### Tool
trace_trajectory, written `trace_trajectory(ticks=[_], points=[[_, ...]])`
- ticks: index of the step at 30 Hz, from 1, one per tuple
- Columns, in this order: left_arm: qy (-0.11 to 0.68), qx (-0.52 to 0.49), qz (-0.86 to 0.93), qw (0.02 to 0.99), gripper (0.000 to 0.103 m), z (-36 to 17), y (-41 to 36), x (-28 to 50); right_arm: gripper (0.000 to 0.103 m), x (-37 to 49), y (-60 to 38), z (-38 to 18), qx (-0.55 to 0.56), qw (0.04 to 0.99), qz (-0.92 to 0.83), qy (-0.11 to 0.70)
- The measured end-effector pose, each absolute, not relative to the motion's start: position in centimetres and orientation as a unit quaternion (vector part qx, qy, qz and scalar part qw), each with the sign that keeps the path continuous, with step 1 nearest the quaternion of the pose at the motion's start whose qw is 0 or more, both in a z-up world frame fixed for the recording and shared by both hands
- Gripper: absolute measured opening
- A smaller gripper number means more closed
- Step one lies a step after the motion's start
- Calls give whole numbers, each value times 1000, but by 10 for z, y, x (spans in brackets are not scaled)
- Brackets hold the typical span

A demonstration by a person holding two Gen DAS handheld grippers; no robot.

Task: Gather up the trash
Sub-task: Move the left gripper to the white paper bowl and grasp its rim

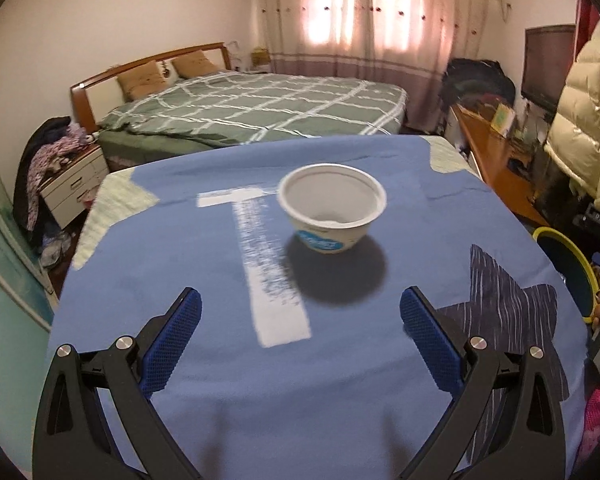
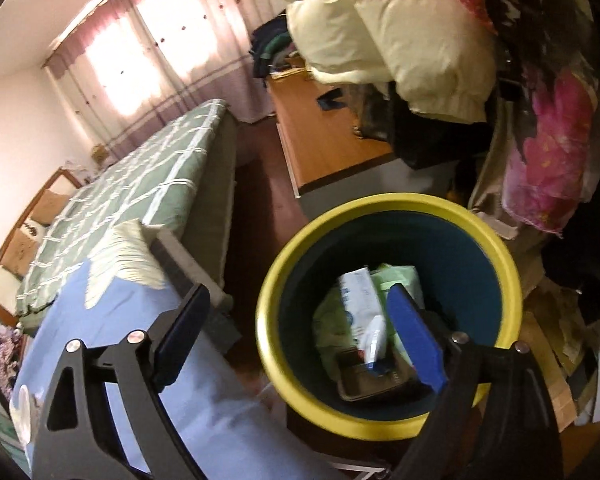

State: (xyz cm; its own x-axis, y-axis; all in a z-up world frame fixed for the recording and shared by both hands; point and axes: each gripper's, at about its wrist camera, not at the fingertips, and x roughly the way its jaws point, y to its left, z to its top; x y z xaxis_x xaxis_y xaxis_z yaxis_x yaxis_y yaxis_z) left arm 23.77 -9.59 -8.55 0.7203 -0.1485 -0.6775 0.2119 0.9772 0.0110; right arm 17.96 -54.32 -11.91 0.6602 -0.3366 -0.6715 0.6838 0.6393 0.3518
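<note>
Trash bowl (image 1: 332, 208) sits upright mid-bench, lined up ahead of the left tool (image 1: 300, 316), spread wide and empty, while the right tool (image 2: 298, 312) hangs released over the bin (image 2: 380, 216), probably after a drop.

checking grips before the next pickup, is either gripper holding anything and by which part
Nothing is held. The left gripper is open short of the white cup; the right gripper is open over the bin.

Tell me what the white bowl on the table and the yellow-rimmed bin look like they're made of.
The white bowl looks like thin disposable plastic or coated paper: a rolled rim, smooth matte walls, a printed blue label. The bin looks like moulded plastic: a smooth, even yellow rim with a dull sheen and a dark teal inside.
</note>
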Motion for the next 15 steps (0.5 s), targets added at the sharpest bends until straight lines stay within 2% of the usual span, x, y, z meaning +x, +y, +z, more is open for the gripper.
trace_trajectory(ticks=[15], points=[[404,41,-78,910,98,-116,-135,322,86,185,-537,-117,312,867,-259,289]])
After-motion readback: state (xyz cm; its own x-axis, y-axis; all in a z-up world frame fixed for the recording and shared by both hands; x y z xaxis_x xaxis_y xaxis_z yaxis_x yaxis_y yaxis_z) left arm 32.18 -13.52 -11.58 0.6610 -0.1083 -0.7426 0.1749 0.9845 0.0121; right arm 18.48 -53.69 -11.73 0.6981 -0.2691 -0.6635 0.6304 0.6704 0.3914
